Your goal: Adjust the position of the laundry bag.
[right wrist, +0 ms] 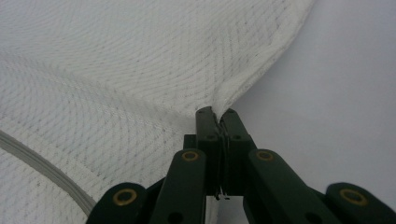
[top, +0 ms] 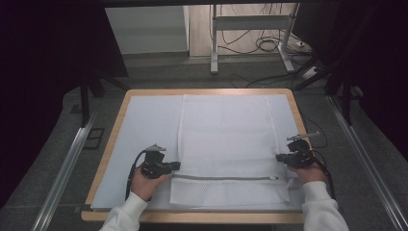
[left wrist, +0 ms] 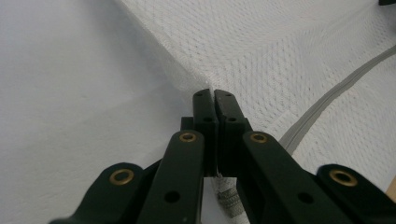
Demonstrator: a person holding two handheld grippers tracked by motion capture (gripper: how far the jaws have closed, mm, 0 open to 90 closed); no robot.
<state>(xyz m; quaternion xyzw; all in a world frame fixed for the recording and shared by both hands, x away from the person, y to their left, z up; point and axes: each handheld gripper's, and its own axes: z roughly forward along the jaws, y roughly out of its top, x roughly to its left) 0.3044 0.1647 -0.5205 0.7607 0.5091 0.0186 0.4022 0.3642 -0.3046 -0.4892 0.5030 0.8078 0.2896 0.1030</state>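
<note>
Landmark: the grey zipper (top: 225, 178) that runs across the near part of my white mesh bag (top: 226, 139); all places below are given from it.
Mesh bag: lies flat on the pale blue sheet (top: 144, 130), long axis running away from me. Most of its body is on the far side of the zipper; a short strip lies on my side of it.
Table: wooden rim (top: 108, 159) shows around the sheet, beyond both ends of the zipper.
My left gripper (left wrist: 214, 95): jaws clenched on the bag's left edge, just past the left end of the zipper and a touch to its far side. In the left gripper view the mesh (left wrist: 280, 56) puckers into the closed tips, and the zipper tape (left wrist: 327, 105) runs off to the right of the jaws.
My right gripper (right wrist: 217, 114): jaws clamped on the bag's right hem, just past the right end of the zipper, also slightly on its far side. In the right gripper view the hemmed edge (right wrist: 280, 42) is gathered and drawn down between the tips; the zipper (right wrist: 42, 165) crosses the lower left corner.
High view, grippers: left gripper (top: 166, 166) and right gripper (top: 288, 156) point inward at each other, one at either end of the zipper.
Fabric between grips: flat on the sheet, with light folds near each pinch.
My sleeves: white, on my side of the zipper at the table's near edge.
</note>
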